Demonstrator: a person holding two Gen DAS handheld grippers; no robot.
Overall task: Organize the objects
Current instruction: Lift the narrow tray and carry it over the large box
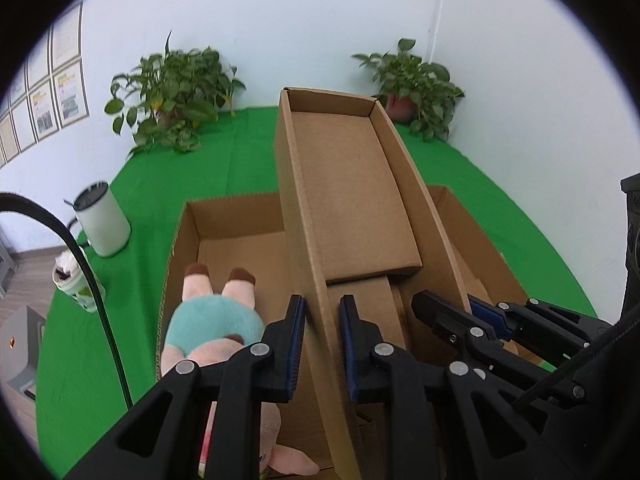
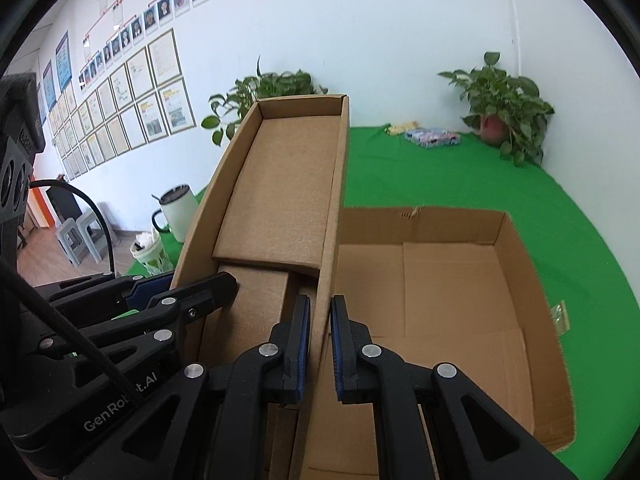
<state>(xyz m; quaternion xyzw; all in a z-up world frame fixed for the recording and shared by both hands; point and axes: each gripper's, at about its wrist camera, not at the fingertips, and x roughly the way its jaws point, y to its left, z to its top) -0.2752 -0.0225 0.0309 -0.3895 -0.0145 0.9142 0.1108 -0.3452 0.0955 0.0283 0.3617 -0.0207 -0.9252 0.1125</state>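
Observation:
A long narrow cardboard box (image 1: 348, 184) (image 2: 280, 184), open on top and empty, hangs tilted over a large open cardboard box (image 1: 224, 216) (image 2: 520, 248). My left gripper (image 1: 322, 304) (image 2: 180, 280) is shut on the narrow box's left side wall. On the opposite wall my right gripper (image 2: 321, 304) (image 1: 452, 304) is shut as well. A plush pig in teal clothes (image 1: 212, 320) lies inside the large box on its left side, partly hidden behind my left fingers. The large box's right half shows a bare cardboard floor.
Green cloth (image 1: 520, 220) covers the table. A white mug (image 1: 104, 220) (image 2: 178, 212) and a green cup of tissue (image 1: 74, 284) stand at the left edge. Potted plants (image 1: 172, 96) (image 2: 504, 108) stand along the back wall, colourful packets (image 2: 432, 138) beside one. A black cable (image 1: 92, 280) arcs at left.

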